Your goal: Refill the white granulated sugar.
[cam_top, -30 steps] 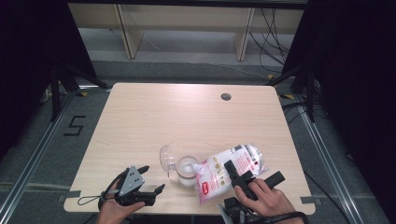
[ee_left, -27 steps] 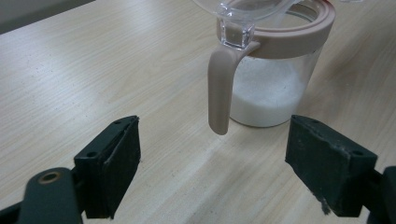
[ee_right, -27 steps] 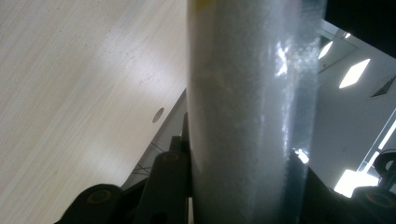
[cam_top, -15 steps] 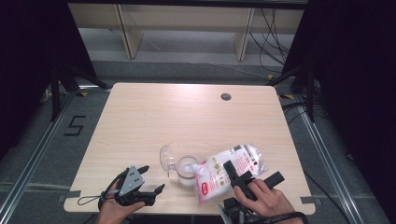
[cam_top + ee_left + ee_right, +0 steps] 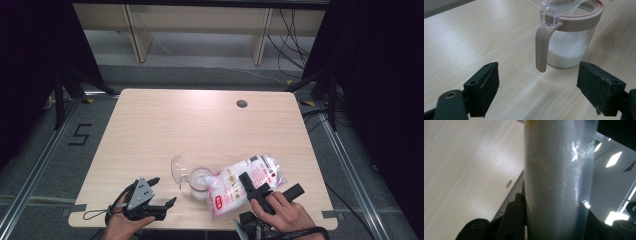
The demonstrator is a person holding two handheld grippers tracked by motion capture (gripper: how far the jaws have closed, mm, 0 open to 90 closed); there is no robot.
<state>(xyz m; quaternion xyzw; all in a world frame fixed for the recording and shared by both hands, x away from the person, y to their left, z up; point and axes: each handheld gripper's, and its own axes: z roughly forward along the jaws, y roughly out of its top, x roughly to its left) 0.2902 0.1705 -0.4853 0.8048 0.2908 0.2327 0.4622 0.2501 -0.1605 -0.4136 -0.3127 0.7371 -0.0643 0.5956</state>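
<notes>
The right hand-held gripper (image 5: 260,190) is clamped on a plastic bag (image 5: 245,182) of white grains with red print. In the right gripper view the bag (image 5: 559,182) stands pressed between the two black jaws. In the high view the bag is tilted, with its lower end at the mouth of a clear jar (image 5: 199,181), near the front edge of the counter (image 5: 200,125). The jar has a beige rim and a beige handle, and its clear lid (image 5: 179,169) is swung open to the left side. In the left gripper view the jar (image 5: 569,42) stands upright on the counter and is partly filled with the white grains – about the lower half.

The left hand-held gripper (image 5: 157,197) is held low over the front left part of the counter, to the left of the jar. Its jaws stand wide apart with nothing between them – the jar is just ahead of them, not touching.
</notes>
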